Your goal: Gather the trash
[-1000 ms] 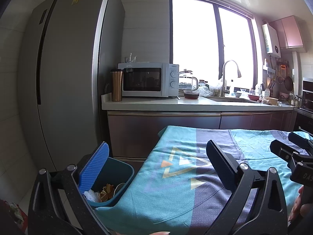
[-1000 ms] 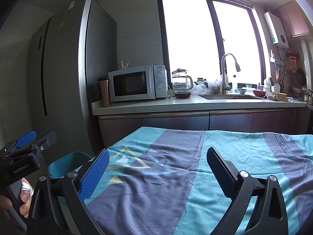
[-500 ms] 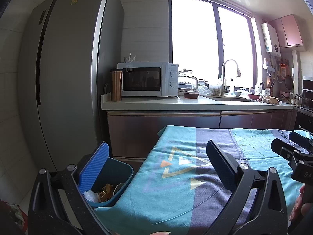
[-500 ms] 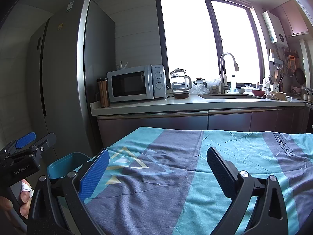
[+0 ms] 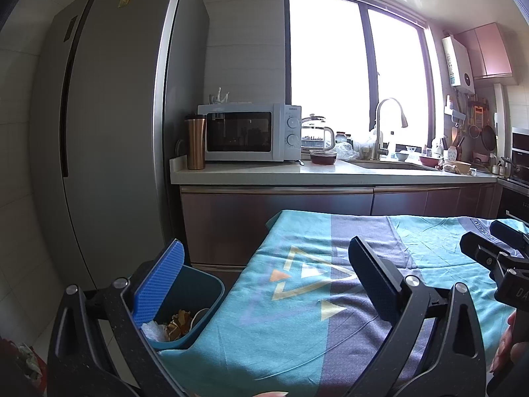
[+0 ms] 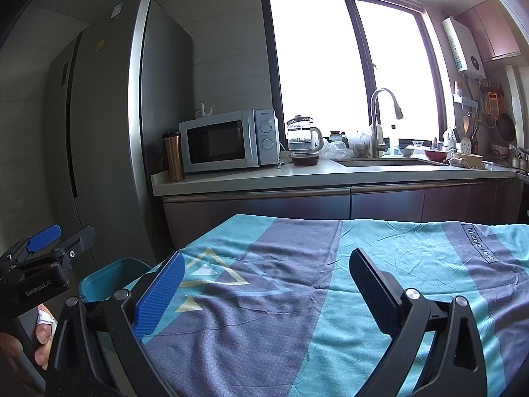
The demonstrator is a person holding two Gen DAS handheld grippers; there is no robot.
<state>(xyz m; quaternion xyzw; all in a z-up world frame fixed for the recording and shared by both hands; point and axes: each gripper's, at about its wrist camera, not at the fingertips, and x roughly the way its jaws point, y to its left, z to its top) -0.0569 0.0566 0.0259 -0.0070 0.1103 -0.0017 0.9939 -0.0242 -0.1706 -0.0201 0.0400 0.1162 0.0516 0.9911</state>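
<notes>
A teal trash bin (image 5: 201,297) stands on the floor at the table's left end, with crumpled white and gold wrappers (image 5: 172,326) inside; its rim (image 6: 109,276) shows at the lower left in the right wrist view. My left gripper (image 5: 264,258) hangs open above the table's left edge, its blue pad over the bin. My right gripper (image 6: 266,269) is open over the cloth, nothing between its fingers. Each gripper shows in the other's view: the right gripper (image 5: 496,248) at the far right, the left gripper (image 6: 49,248) at the far left.
The table carries a teal and grey cloth (image 6: 330,284) with triangle prints. Behind it runs a kitchen counter (image 5: 297,173) with a microwave (image 5: 248,137), copper tumbler (image 5: 195,142), kettle and sink faucet (image 5: 385,125). A tall grey fridge (image 5: 109,132) stands left. A hand (image 6: 39,334) holds the left gripper.
</notes>
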